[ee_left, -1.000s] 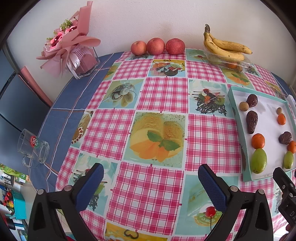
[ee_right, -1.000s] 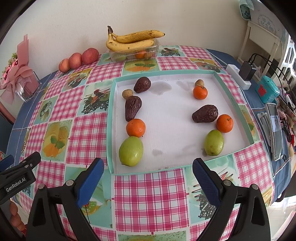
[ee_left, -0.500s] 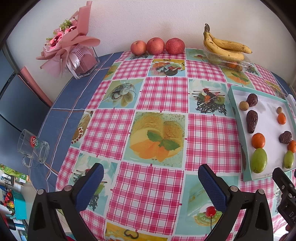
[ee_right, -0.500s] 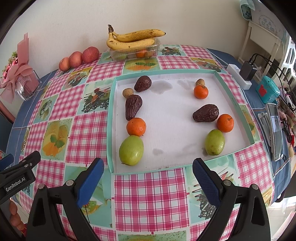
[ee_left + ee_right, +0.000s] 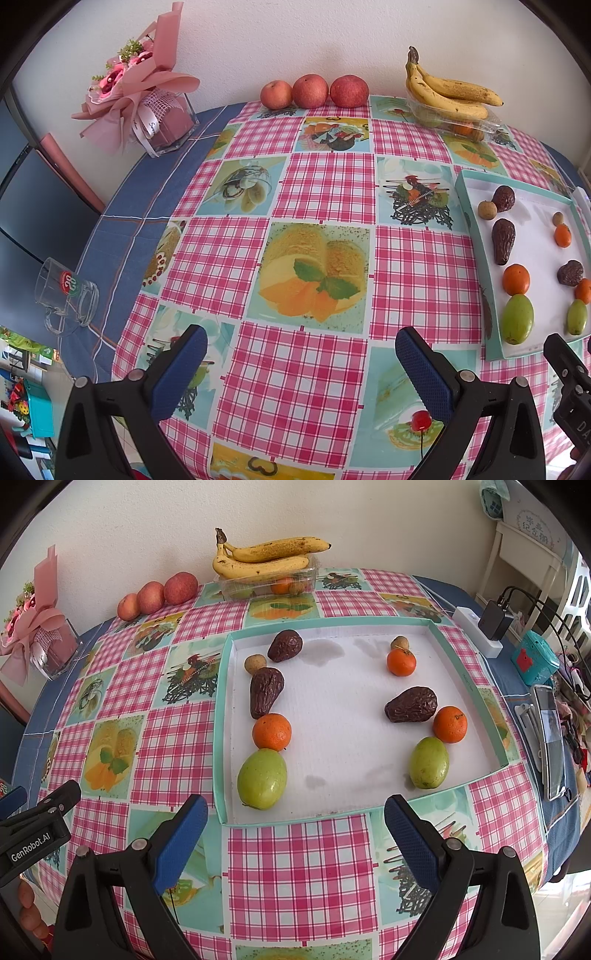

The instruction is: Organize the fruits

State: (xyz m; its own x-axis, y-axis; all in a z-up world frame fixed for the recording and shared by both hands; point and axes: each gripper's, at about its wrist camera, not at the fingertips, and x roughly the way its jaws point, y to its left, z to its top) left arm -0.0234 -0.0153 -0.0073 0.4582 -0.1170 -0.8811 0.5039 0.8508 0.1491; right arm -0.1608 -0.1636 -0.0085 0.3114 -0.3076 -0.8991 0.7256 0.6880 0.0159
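A shallow teal-rimmed tray (image 5: 221,738) (image 5: 476,258) holds two rows of fruit. The left row has a green mango (image 5: 262,779), an orange (image 5: 272,732), two dark wrinkled avocados (image 5: 266,690) and a small brown fruit (image 5: 255,663). On the right lie a green mango (image 5: 429,762), an orange (image 5: 450,724), a dark avocado (image 5: 412,704), another orange (image 5: 401,662) and a small brown fruit (image 5: 400,642). My right gripper (image 5: 295,827) hangs open in front of the tray's near rim, holding nothing. Left of the tray, my left gripper (image 5: 299,362) stands open over bare tablecloth.
Three apples (image 5: 312,90) and bananas on a clear box (image 5: 454,99) line the back wall. A bouquet in a glass vase (image 5: 147,99) stands back left, a glass mug (image 5: 64,295) near the left edge. A power strip (image 5: 476,631), phone (image 5: 550,738) and clutter sit right.
Both views have shifted very slightly; the fruit and both open grippers stay as they were.
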